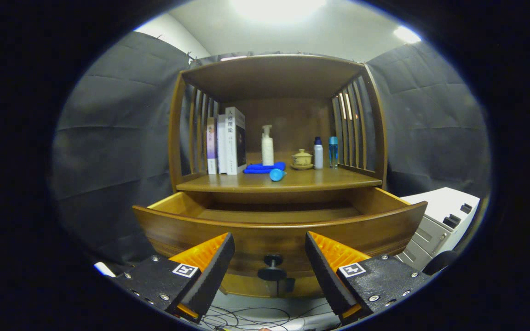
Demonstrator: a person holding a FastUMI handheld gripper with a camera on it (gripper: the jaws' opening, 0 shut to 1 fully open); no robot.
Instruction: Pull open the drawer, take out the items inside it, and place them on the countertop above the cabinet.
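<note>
Gripper: the hand-held gripper (pixel 269 269) is seen with its fingers spread wide, nothing pinched between them; the dark round drawer knob (pixel 272 266) sits in the gap, apparently just ahead of the tips.

Drawer: the brown curved-front wooden drawer (pixel 279 230) is shown pulled out from the cabinet, below the countertop.

Drawer contents: only a strip of the bare wooden drawer floor (pixel 283 214) is visible over the front panel, and no item is seen on it; the part nearest the front is hidden, so whether anything is left cannot be told.

Countertop: on the brown wooden countertop (pixel 228 185) are seen upright white and purple books (pixel 228 142), a white pump bottle (pixel 267 146), a folded blue cloth (pixel 260 168), a light-blue cylinder lying on its side (pixel 277 174), a small lidded ceramic cup on a saucer (pixel 302 159), a white bottle with a dark cap (pixel 318 153) and a clear blue bottle (pixel 333 151).

Handling: the drawer is judged stiff and fairly heavy, best held at the knob. The cup is judged fragile, the cylinder likely to roll, the bottles light and smooth, the cloth soft.

Surroundings: a white and grey box (pixel 440 216) stands beside the cabinet; cables (pixel 246 317) lie on the floor.
</note>
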